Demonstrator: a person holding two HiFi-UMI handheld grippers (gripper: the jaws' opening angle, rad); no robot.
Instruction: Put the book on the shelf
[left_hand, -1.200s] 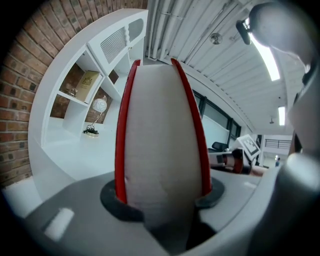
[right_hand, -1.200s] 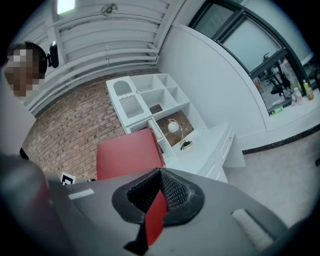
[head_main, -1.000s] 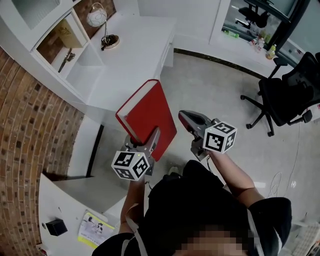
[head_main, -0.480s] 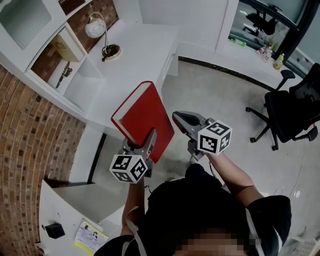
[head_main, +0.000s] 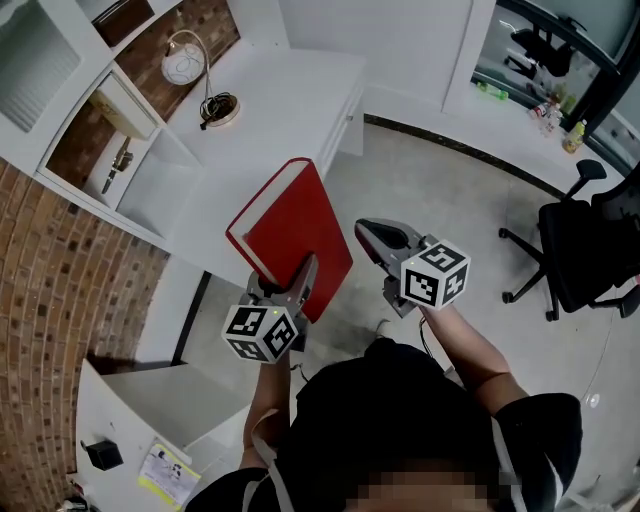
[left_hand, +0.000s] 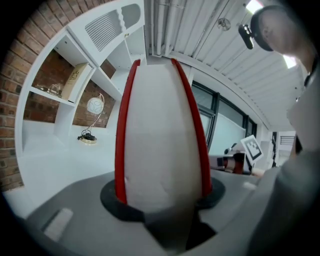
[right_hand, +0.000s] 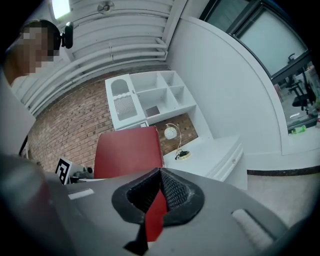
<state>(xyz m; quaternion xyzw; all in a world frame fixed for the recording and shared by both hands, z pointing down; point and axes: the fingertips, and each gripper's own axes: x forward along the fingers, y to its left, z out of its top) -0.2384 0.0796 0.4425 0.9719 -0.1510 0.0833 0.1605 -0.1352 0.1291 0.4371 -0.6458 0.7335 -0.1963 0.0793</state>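
between the jaws of the left tongs (head_main: 283, 288) stands the red book (head_main: 295, 225). the jaws are spread to about the book's thickness and press on its two covers, one from each side. in the left gripper view the white page edge (left_hand: 162, 145) faces the camera, with a red cover on either side of it. the book rises from the tongs and leans away from the person, in the air over the pale floor (head_main: 450, 190). it is near the front of the white desk (head_main: 280, 100) and well short of the white shelf unit (head_main: 120, 150) on the brick wall (head_main: 60, 300).

the right tongs (head_main: 368, 232) have their jaws closed together with nothing clamped. a thin strip of red shows in the slit below the tips in the right gripper view. they sit just beside the book's right edge; whether they touch it i cannot tell.

both tongs point forward and slightly down, side by side in front of the person's body. the right forearm (head_main: 465, 350) is bare and stretched out behind its marker cube (head_main: 435, 278). a globe lamp (head_main: 190, 65) stands on the desk.
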